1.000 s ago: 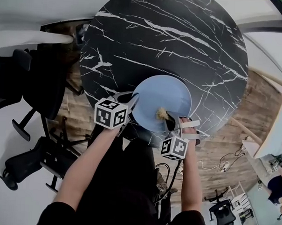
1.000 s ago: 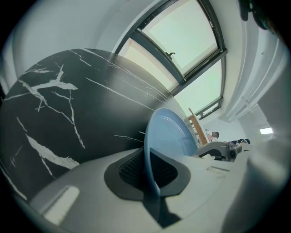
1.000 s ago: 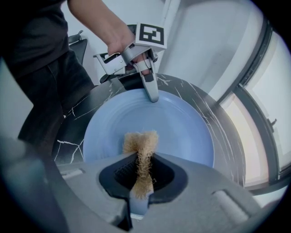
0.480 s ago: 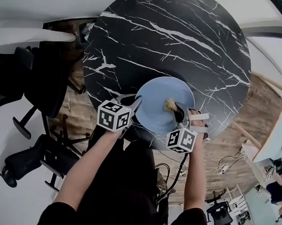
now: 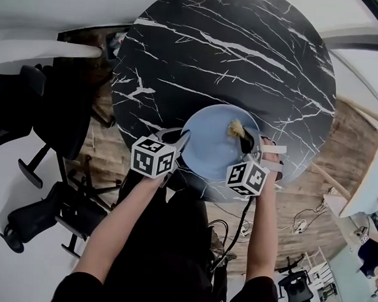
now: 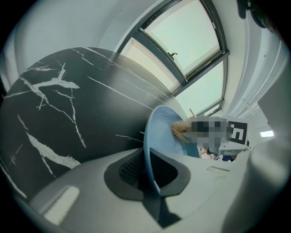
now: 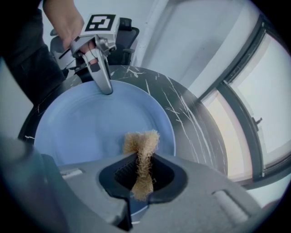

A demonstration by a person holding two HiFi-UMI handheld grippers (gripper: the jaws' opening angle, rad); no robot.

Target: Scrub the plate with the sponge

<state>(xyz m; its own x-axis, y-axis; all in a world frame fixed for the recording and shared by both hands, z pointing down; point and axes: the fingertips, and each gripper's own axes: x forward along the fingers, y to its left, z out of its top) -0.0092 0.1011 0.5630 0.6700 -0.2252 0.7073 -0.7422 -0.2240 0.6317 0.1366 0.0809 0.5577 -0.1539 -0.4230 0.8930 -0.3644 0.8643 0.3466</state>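
A light blue plate (image 5: 211, 145) lies at the near edge of the round black marble table (image 5: 243, 62). My left gripper (image 5: 177, 140) is shut on the plate's left rim (image 6: 150, 154), which runs edge-on between its pads. My right gripper (image 5: 244, 138) is shut on a tan fibrous sponge (image 5: 235, 127), pinched between its pads (image 7: 142, 166). The sponge rests on the plate's far right part (image 7: 91, 127), its frayed end (image 7: 143, 142) against the blue surface. In the right gripper view the left gripper (image 7: 105, 88) shows at the plate's opposite rim.
The table's near edge lies just beneath the plate. Black office chairs (image 5: 33, 128) stand on the floor to the left. Wooden flooring and cables (image 5: 298, 221) show at the right. Large windows (image 6: 191, 50) rise behind the table.
My right gripper has carried the sponge across the plate, from its near middle up and to the right toward the far rim. The left gripper and the plate stayed put.
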